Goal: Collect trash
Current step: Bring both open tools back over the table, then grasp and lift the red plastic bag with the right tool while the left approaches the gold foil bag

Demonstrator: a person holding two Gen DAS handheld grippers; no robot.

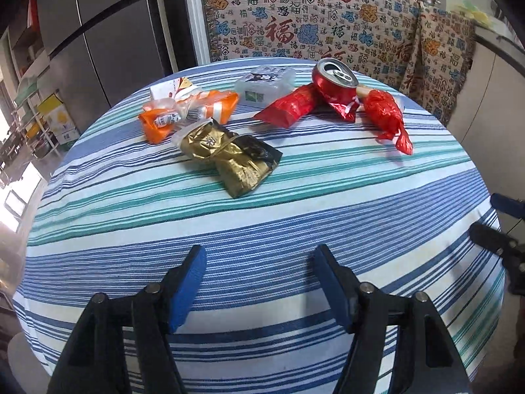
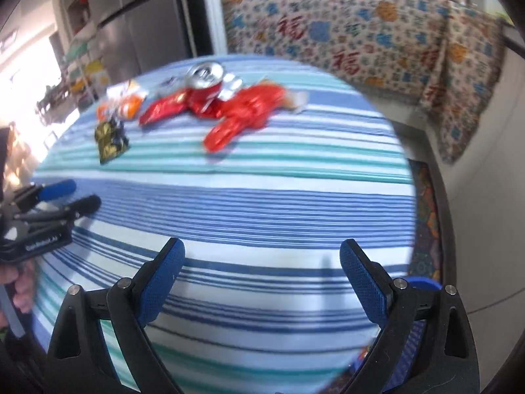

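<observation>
Trash lies at the far side of a round table with a striped cloth (image 1: 262,216): a gold wrapper (image 1: 229,159), an orange wrapper (image 1: 190,110), a clear plastic box (image 1: 265,83), a red snack bag (image 1: 288,106), a crushed red can (image 1: 334,83) and a red plastic bag (image 1: 385,115). My left gripper (image 1: 259,259) is open and empty above the near cloth. My right gripper (image 2: 262,256) is open and empty, also short of the trash; the red bag (image 2: 242,118), can (image 2: 205,82) and gold wrapper (image 2: 110,139) show blurred ahead.
A patterned cloth (image 1: 311,19) hangs behind the table. A grey fridge (image 1: 98,32) stands at the back left. A blue bin rim (image 2: 423,284) shows below the table's right edge. Each gripper shows at the other view's side: right (image 1: 505,226), left (image 2: 65,197).
</observation>
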